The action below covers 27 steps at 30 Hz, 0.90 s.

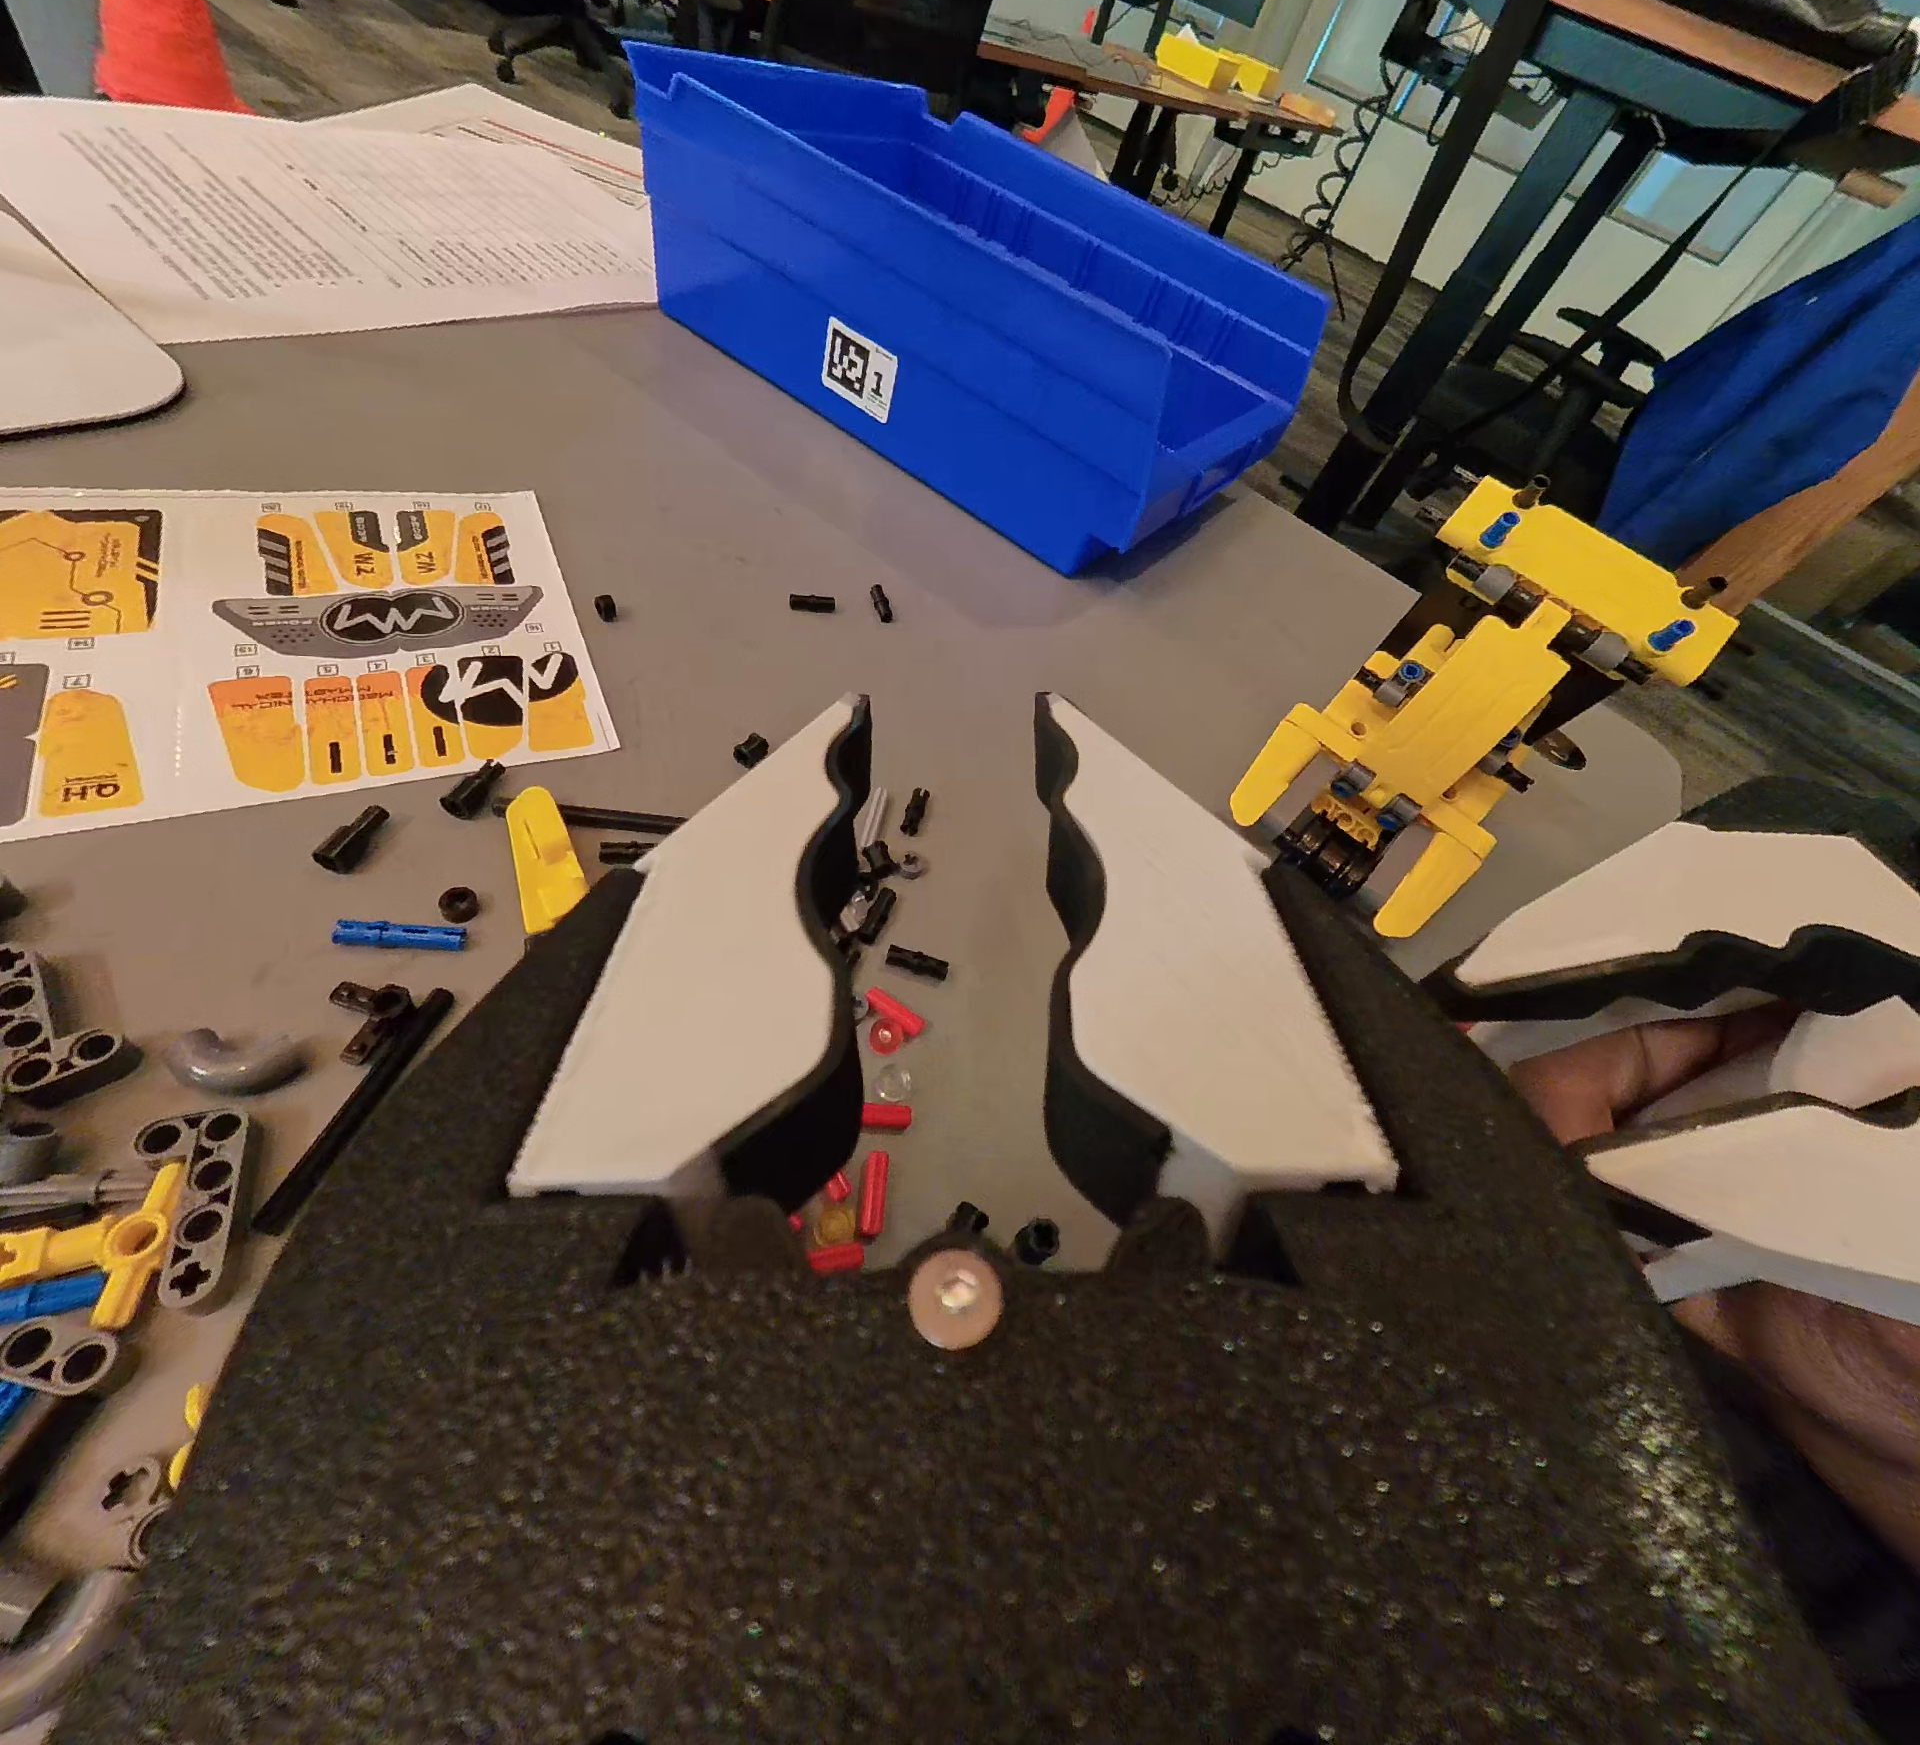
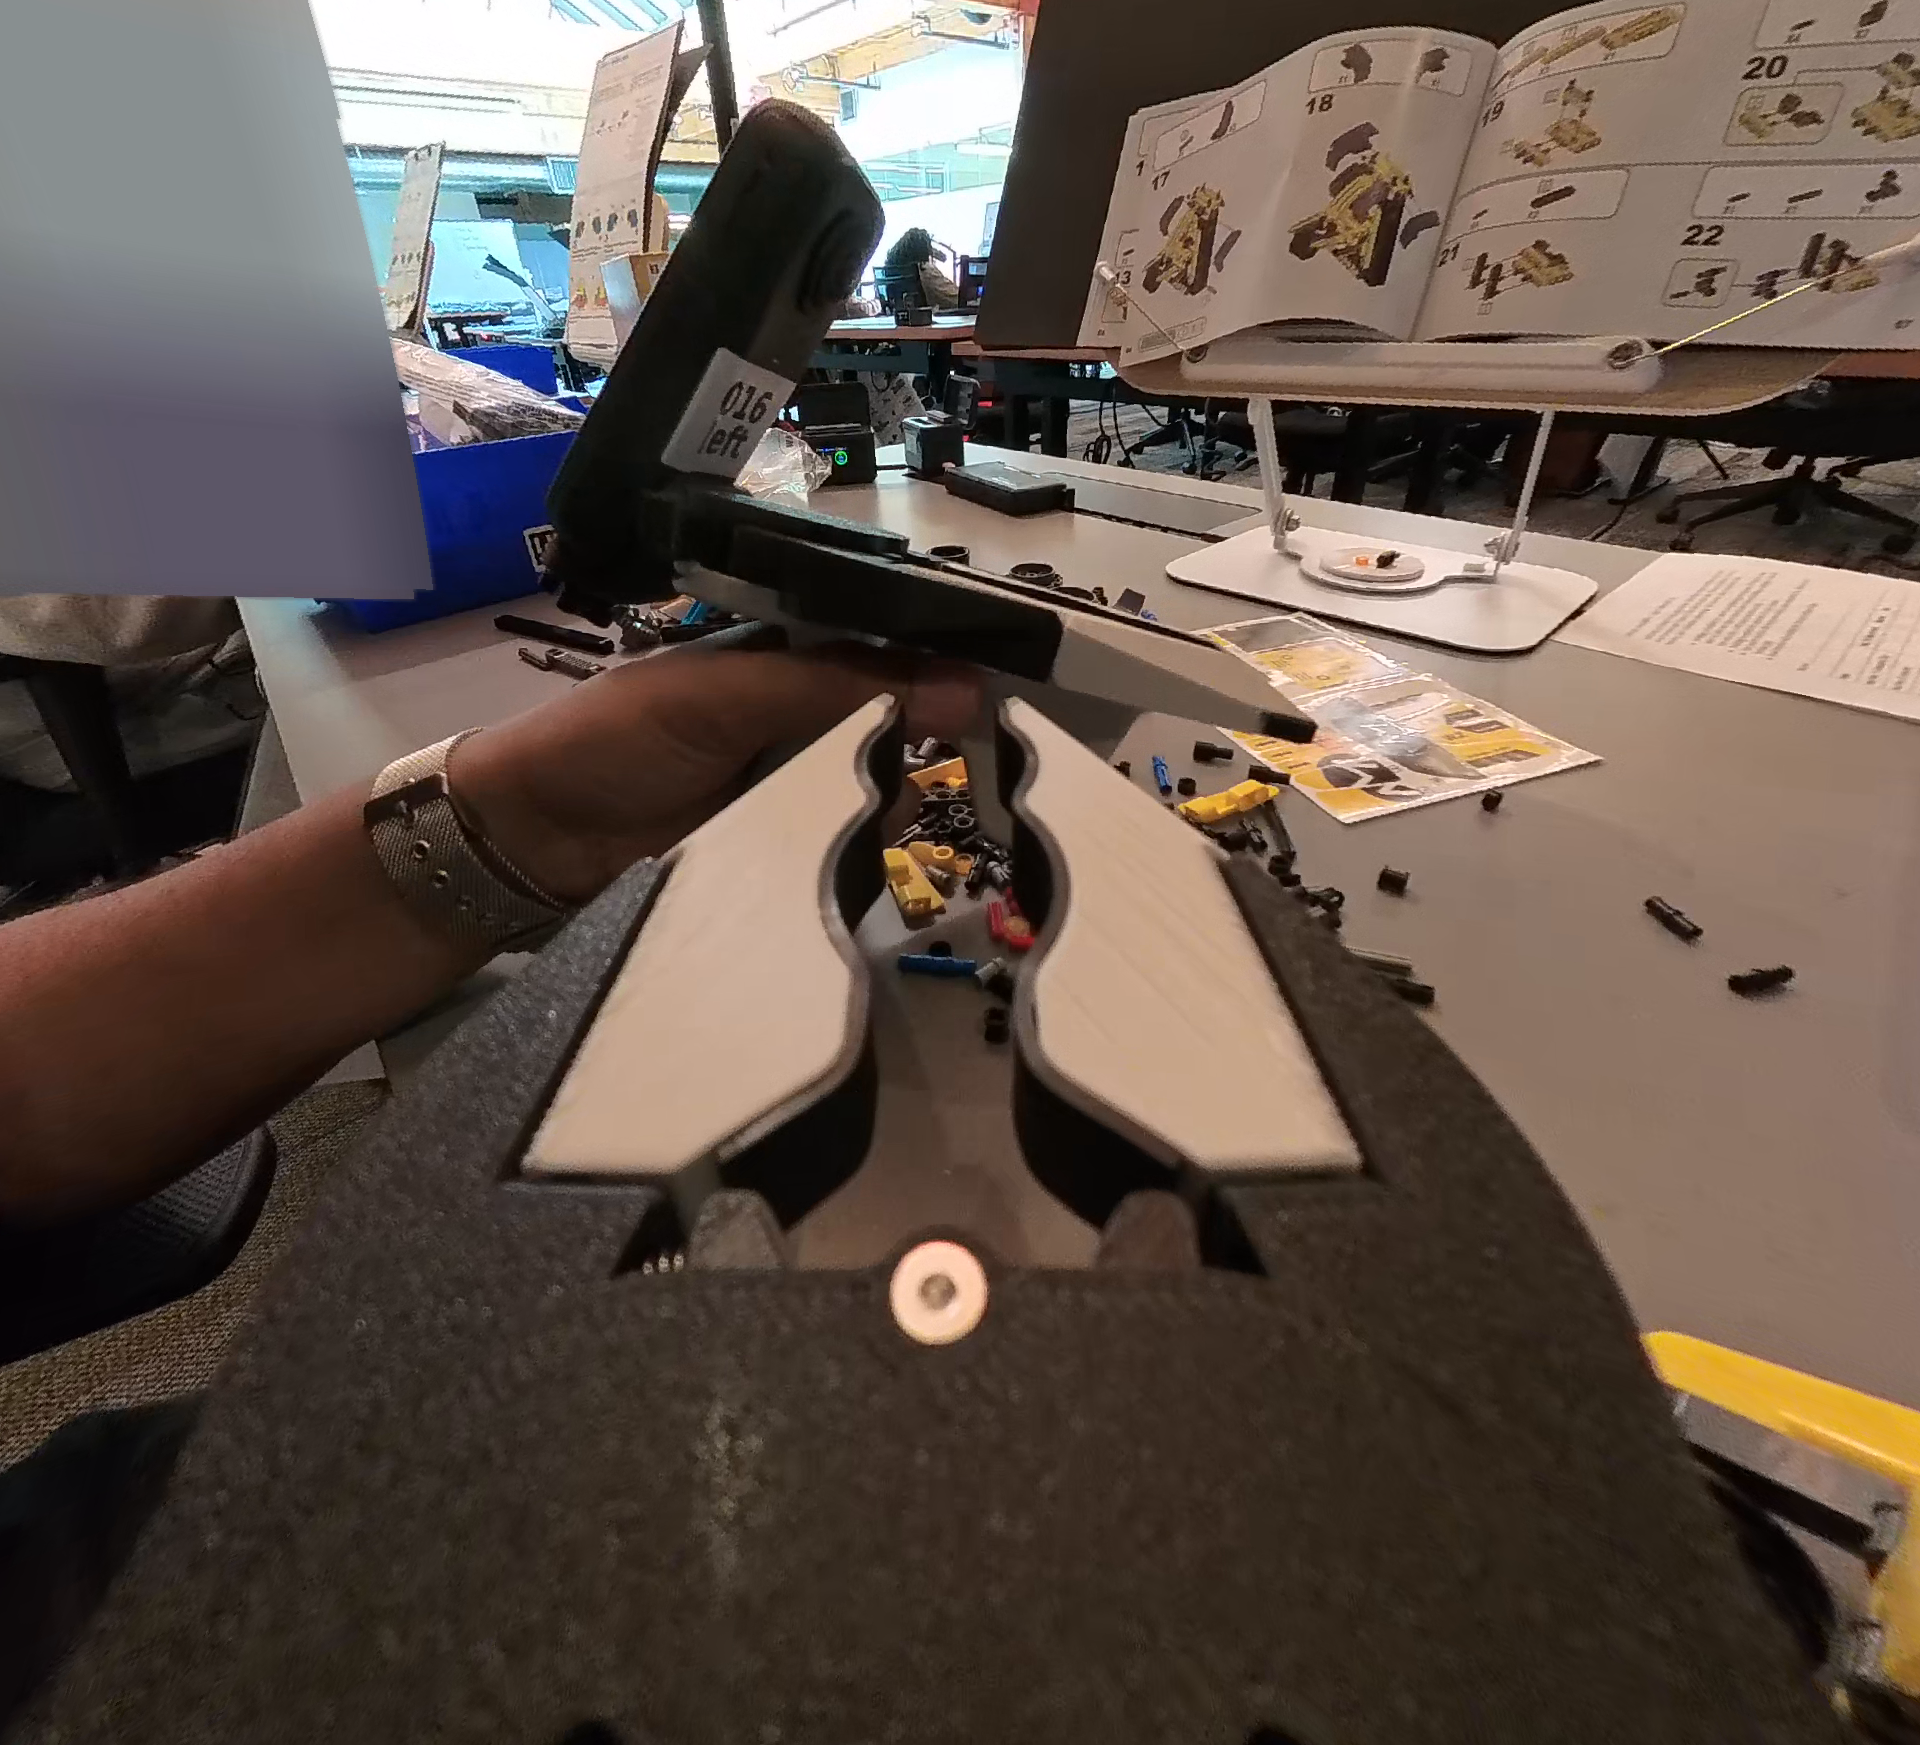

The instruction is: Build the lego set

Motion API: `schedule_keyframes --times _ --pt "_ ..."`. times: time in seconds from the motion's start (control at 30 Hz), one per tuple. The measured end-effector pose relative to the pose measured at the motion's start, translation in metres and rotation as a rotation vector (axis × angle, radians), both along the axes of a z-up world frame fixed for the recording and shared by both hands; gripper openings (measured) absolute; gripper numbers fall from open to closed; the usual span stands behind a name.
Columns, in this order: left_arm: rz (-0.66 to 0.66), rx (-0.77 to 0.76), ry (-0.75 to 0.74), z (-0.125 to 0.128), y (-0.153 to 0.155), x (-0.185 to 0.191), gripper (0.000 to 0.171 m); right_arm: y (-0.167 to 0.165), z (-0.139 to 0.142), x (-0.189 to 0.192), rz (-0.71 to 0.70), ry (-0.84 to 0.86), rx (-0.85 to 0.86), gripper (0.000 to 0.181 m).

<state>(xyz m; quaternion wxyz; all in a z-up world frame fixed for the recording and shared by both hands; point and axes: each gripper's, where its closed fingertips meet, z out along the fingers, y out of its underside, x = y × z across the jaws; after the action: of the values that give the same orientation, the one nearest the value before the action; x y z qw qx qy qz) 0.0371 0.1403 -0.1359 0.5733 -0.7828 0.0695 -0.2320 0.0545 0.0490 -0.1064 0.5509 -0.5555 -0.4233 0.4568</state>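
My left gripper [image 1: 953, 708] is open and empty, low over the grey table [image 1: 707, 469]. Small black pins [image 1: 914, 963] and red pins [image 1: 894, 1009] lie scattered on the table between its fingers. A part-built yellow brick model [image 1: 1455, 708] stands to its right. My right gripper [image 2: 948, 708] is open with a narrower gap and empty, and points at the hand [image 2: 665, 760] that holds the left gripper [image 2: 935, 625]. Loose yellow, black, red and blue pieces [image 2: 935, 864] lie beyond its tips. The right gripper also shows at the right edge of the left wrist view [image 1: 1714, 1020].
A blue bin [image 1: 935, 293] stands at the back of the table. A sticker sheet [image 1: 291, 656] and printed papers [image 1: 312, 209] lie to the left. Grey and yellow beams [image 1: 156, 1207] lie at the near left. An open instruction booklet [image 2: 1507, 168] rests on a white stand [image 2: 1382, 583].
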Motion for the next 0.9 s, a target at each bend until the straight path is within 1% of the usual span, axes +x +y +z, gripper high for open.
schedule_keyframes --times 0.7,0.83,0.9 --pt "-0.003 -0.001 -0.054 0.003 0.001 -0.002 0.03 0.0 -0.001 -0.001 -0.008 -0.017 -0.003 0.016" --pt "0.069 0.002 -0.083 0.007 0.004 -0.022 0.03 0.006 -0.008 -0.006 -0.048 -0.067 -0.008 0.016" --pt "0.156 -0.005 -0.065 0.01 0.005 -0.049 0.03 0.007 -0.007 -0.015 -0.066 -0.073 -0.003 0.016"
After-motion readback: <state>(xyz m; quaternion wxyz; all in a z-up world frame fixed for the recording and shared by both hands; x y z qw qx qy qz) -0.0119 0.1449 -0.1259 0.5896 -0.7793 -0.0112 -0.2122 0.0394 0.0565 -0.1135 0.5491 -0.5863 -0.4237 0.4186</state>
